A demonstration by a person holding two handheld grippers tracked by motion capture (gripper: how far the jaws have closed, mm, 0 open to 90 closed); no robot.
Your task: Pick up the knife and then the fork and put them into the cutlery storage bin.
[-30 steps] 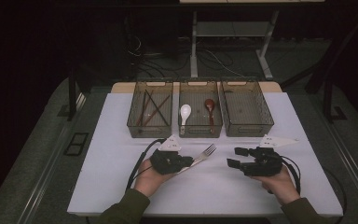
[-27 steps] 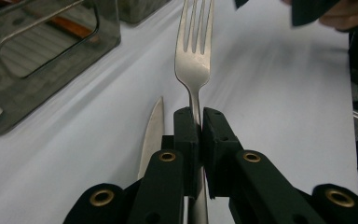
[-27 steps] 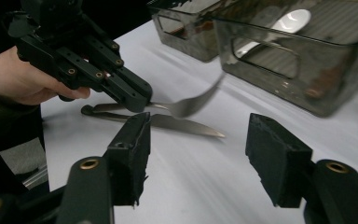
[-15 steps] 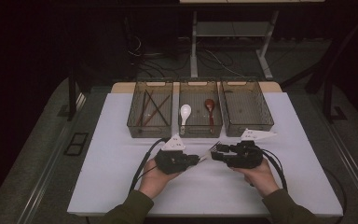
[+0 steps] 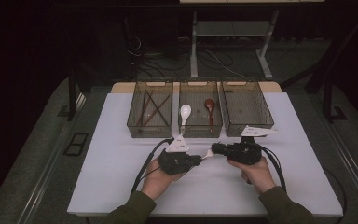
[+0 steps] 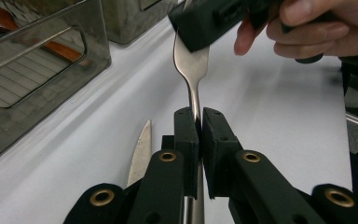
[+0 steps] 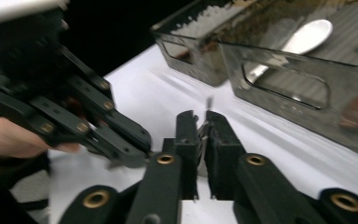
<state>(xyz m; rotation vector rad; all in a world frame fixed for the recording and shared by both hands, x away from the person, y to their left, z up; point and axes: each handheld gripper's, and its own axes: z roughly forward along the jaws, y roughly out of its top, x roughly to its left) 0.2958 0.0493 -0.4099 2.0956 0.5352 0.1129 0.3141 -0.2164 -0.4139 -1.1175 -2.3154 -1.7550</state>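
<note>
Passing the fork (image 6: 192,70) across, the left gripper (image 6: 199,122) clamps its handle while the right gripper (image 7: 201,126), at three o'clock, has just closed on its head, so the left should let go next.

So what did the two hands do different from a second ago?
The right gripper slid left to the silver metal fork and its jaws have just been closing on the fork's head. The left gripper kept clamping the handle. Three clear bins unchanged.
</note>
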